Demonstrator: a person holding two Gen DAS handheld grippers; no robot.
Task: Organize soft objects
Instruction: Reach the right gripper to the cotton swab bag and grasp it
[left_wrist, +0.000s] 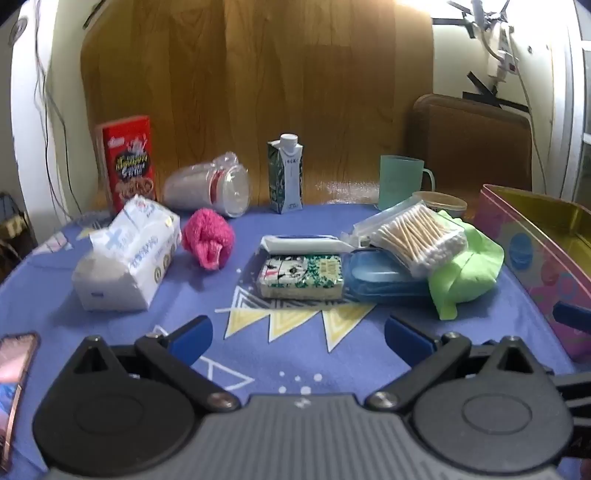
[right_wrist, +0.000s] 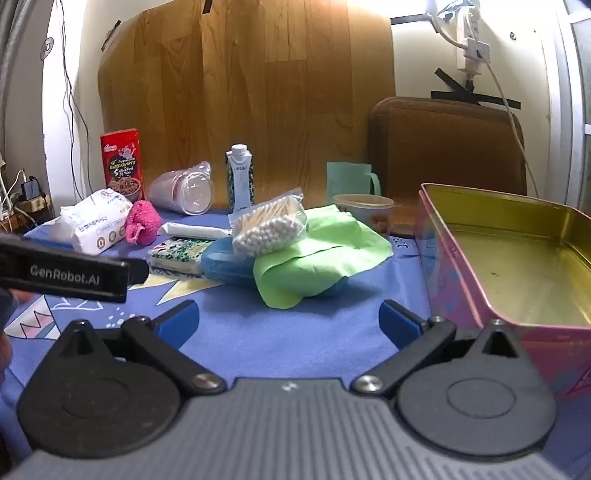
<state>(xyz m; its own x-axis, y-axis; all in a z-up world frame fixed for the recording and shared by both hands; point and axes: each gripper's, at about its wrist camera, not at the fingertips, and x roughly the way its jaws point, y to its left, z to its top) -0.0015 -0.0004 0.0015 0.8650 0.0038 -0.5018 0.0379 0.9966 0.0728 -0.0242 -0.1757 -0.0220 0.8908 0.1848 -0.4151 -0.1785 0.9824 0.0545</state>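
Blue cloth printed with yellow and white triangles, spread over the table. Behind, a wood-grain panel against a cream wall, taped cables and a power strip at upper right, a brown board leaning below. Soft things scattered mid-cloth: tissue pack at left, pink fluffy ball just beside, green cloth draped over a blue case, bag of cotton swabs on top. Pink tin with a gold inside, lidless, at right. Along the back: red cereal box, tipped clear jar, upright carton, teal mug. Left gripper and right gripper both spread wide above bare cloth, nothing between the fingers.
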